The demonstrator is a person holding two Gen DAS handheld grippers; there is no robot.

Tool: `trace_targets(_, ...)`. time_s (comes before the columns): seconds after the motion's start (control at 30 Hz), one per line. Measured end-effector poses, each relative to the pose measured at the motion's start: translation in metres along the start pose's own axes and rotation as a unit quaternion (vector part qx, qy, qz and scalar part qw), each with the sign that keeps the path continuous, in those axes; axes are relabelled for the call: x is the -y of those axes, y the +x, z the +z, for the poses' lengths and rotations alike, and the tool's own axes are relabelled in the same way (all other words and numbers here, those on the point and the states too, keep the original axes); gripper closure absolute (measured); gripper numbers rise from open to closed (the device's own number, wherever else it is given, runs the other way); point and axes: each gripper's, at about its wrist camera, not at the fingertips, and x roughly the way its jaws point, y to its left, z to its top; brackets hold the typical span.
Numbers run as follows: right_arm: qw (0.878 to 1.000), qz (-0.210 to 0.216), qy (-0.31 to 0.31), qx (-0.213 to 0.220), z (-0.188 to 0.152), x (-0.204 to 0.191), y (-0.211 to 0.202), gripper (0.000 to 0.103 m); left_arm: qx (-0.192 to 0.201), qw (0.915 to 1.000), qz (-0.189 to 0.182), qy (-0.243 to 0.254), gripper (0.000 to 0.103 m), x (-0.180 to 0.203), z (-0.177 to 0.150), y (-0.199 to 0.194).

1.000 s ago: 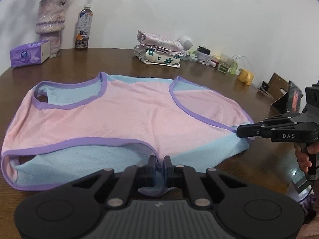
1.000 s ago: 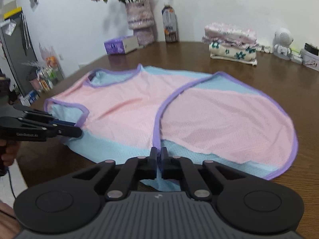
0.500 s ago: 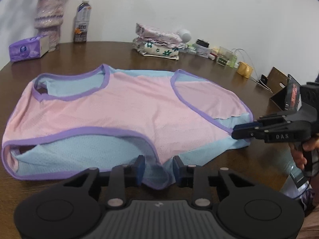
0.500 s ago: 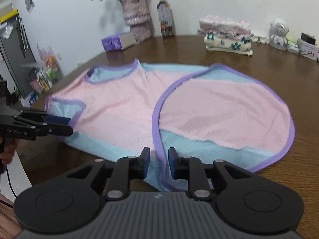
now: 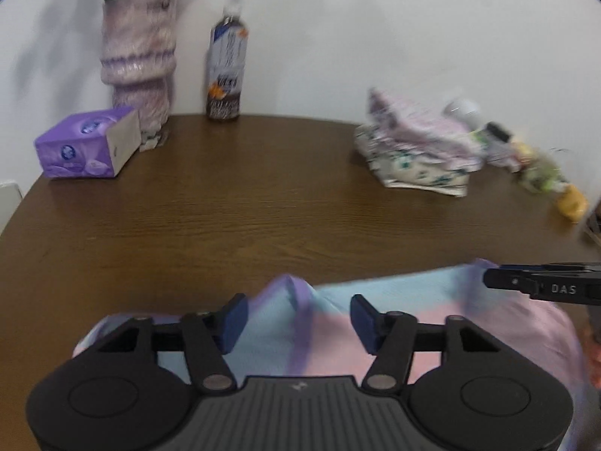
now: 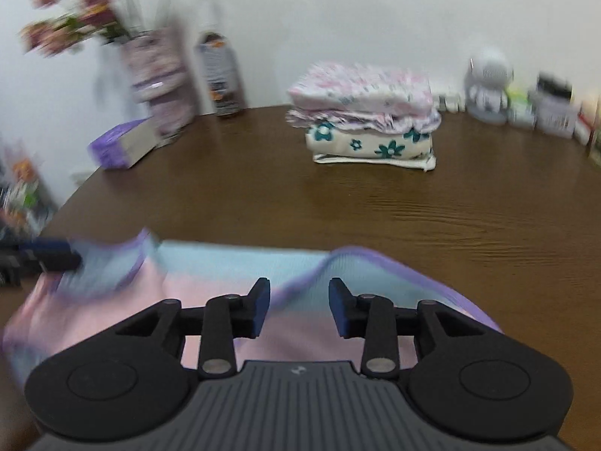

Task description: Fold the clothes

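Note:
The pink and light-blue garment (image 5: 413,300) with purple trim lies on the brown table (image 5: 263,206), and only its far part shows under both grippers. My left gripper (image 5: 296,315) is open, with a raised purple-trimmed fold between its fingers. My right gripper (image 6: 299,308) is open too, over the garment (image 6: 210,267), where a purple edge rises between its blue pads. In the left wrist view the right gripper (image 5: 541,285) reaches the garment's far right corner. The left gripper (image 6: 41,259) shows blurred at the left edge of the right wrist view.
A stack of folded clothes (image 6: 368,120) sits at the back, also seen as folded clothes (image 5: 420,150). A purple tissue box (image 5: 86,143), a vase of flowers (image 5: 139,71) and a bottle (image 5: 225,71) stand at the back left. Small items (image 6: 544,109) line the back right wall.
Both grippers were shut on the garment's near hem, then opened. They now stand wide open and much farther forward, with the vase, bottle and stack far closer in view.

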Motion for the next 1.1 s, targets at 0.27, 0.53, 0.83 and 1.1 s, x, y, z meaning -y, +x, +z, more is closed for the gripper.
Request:
trace_targets(0.27, 0.997, -0.028, 0.057, -0.035, 0.019, 0.018, 0.071, 0.101, -0.016, 0.9974, -0.053, -0.046, 0.101, -0.029, 0.0, 0.039)
trace_targets(0.53, 0.996, -0.014, 0.09, -0.013, 0.019, 0.03, 0.07, 0.102, 0.005, 0.996, -0.045, -0.076, 0.102, -0.049, -0.006, 0.039)
trace_targets(0.83, 0.996, -0.008, 0.092, 0.02, 0.019, 0.033, 0.057, 0.078, 0.015, 0.9958, -0.054, -0.073, 0.068, -0.039, -0.001, 0.029)
trace_targets(1.1, 0.997, -0.037, 0.073, 0.004, 0.016, 0.017, 0.074, 0.082, 0.018, 0.9987, -0.026, -0.038, 0.103, -0.029, -0.013, 0.036)
